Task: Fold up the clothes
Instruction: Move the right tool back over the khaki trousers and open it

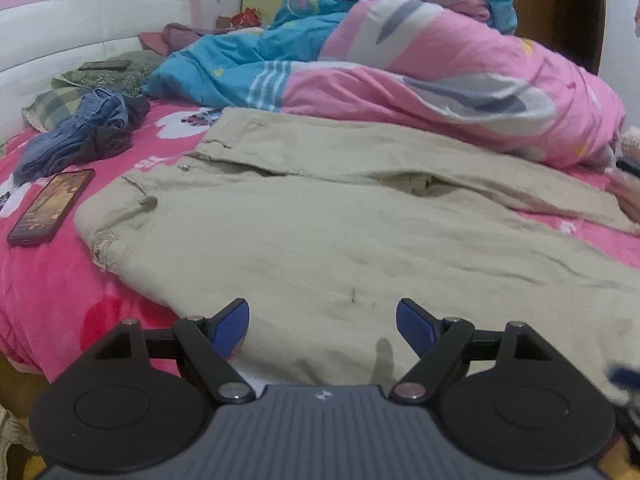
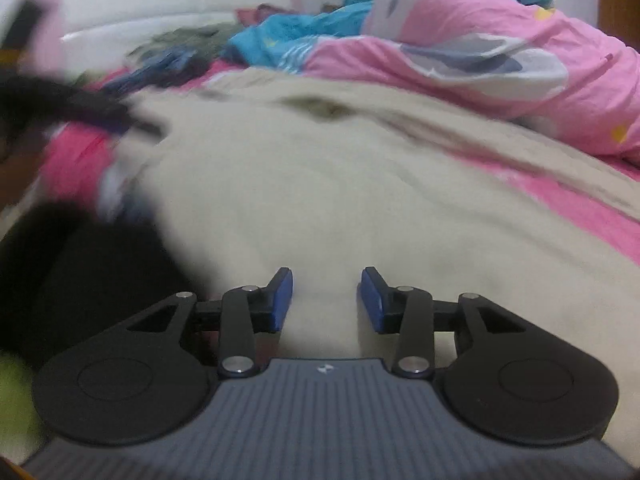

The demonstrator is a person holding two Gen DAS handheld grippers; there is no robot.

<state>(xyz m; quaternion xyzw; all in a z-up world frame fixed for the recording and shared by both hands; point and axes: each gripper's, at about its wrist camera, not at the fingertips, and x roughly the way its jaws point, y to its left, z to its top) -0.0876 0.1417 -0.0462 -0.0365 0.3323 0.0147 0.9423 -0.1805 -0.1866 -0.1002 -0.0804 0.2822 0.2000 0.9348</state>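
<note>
Pink fleece covers the bed, which fills both views beyond the grippers. Heaped at its far side, well ahead of both grippers, lies a pink and blue quilt. Nearer, a beige garment is spread flat across the bed, its near edge reaching right under the fingers of both grippers; a waistband with a button shows at its far left end. Ahead and to the left of the left gripper, a bundle of blue jeans and dark clothes sits near the headboard, and a phone lies face up just beside the garment. The left gripper is released, jaws wide above the beige cloth, nothing between them. The right gripper is also released, jaws partly apart over the cloth; that view is blurred.
</note>
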